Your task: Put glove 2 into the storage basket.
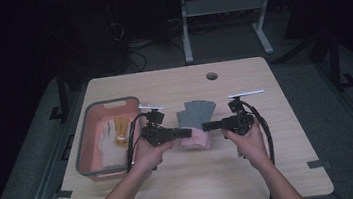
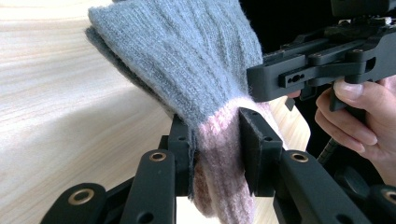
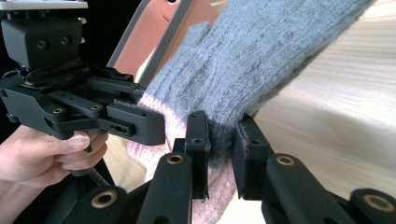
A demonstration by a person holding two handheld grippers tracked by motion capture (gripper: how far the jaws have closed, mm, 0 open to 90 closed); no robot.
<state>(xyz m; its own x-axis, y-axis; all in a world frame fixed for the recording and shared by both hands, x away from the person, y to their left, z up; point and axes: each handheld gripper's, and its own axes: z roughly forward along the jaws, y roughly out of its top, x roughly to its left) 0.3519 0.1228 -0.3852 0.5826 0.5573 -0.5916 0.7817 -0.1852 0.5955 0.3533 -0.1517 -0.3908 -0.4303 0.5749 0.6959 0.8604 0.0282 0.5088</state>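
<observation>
Pale wooden table [image 1: 279, 133] under my grippers, a pink plastic bin with a grey rim [image 1: 88, 134] at its left holding what looks like a white glove and a yellow one. Between my tools hangs the grey knitted glove with a pink cuff [image 1: 196, 120]. My left gripper [image 2: 217, 149] pinches the cuff; my right gripper [image 3: 220, 144] clamps the grey knit. Lifted, I judge; binning remains.
</observation>
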